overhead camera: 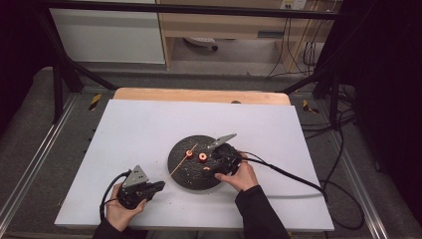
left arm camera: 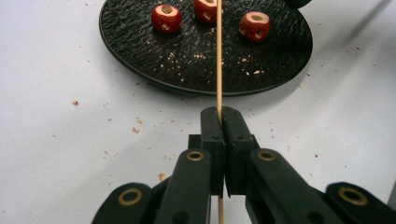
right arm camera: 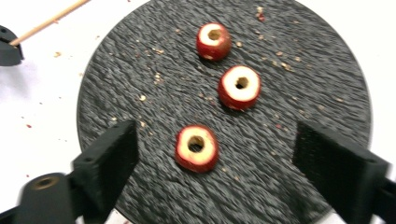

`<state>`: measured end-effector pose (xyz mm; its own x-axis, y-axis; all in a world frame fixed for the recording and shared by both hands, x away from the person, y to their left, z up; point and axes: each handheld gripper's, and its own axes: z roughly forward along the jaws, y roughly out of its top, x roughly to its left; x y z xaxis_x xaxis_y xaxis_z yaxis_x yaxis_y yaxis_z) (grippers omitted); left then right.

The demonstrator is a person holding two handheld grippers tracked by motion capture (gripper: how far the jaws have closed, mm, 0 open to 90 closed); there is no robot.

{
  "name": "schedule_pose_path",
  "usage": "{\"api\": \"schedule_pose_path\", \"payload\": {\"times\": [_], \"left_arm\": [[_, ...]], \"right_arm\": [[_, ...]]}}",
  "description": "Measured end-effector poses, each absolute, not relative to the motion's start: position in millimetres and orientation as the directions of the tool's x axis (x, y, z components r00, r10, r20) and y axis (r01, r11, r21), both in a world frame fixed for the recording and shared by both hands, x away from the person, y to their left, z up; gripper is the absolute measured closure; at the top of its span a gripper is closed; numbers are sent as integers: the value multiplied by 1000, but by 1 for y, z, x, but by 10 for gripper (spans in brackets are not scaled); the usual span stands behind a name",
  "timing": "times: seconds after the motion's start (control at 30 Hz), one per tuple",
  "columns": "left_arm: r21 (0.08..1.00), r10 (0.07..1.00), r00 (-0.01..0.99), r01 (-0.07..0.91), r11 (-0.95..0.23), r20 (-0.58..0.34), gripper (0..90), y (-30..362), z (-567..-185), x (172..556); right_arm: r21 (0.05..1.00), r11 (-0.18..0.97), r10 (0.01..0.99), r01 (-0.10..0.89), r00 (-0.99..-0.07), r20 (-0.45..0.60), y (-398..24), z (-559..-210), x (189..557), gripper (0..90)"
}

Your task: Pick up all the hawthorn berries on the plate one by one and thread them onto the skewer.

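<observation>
While the white-topped table (overhead camera: 149, 129) carries little beyond the round black textured plate (right arm camera: 140, 60), most of the risk sits on that plate. It looks light, so a sideways shove from the right gripper (right arm camera: 219, 163) could slide it across the table. That gripper's jaws stand spread on either side of the nearest cored red fruit piece (right arm camera: 196, 148), not touching it; closing off-centre could roll or squash the piece, or knock the two others beyond it. The left gripper (left arm camera: 219, 121), jaws pressed together, pinches the thin wooden skewer (left arm camera: 219, 56), whose far end reaches over the plate. Gripped low, the skewer may pivot or snap when a piece is pushed on.
</observation>
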<state>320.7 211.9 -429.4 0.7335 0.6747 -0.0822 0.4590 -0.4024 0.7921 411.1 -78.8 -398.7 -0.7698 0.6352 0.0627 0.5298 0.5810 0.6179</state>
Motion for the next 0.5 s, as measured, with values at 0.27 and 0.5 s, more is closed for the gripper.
{"api": "schedule_pose_path", "payload": {"times": [0.27,0.5], "left_arm": [[790,672,736,457,-407,-79,883,212,-430,320],[785,676,733,462,-413,-75,883,211,-432,321]], "right_arm": [[549,619,624,562,-776,89,-66,-405,420,364],[500,636,623,588,-774,119,-65,-409,425,462]]}}
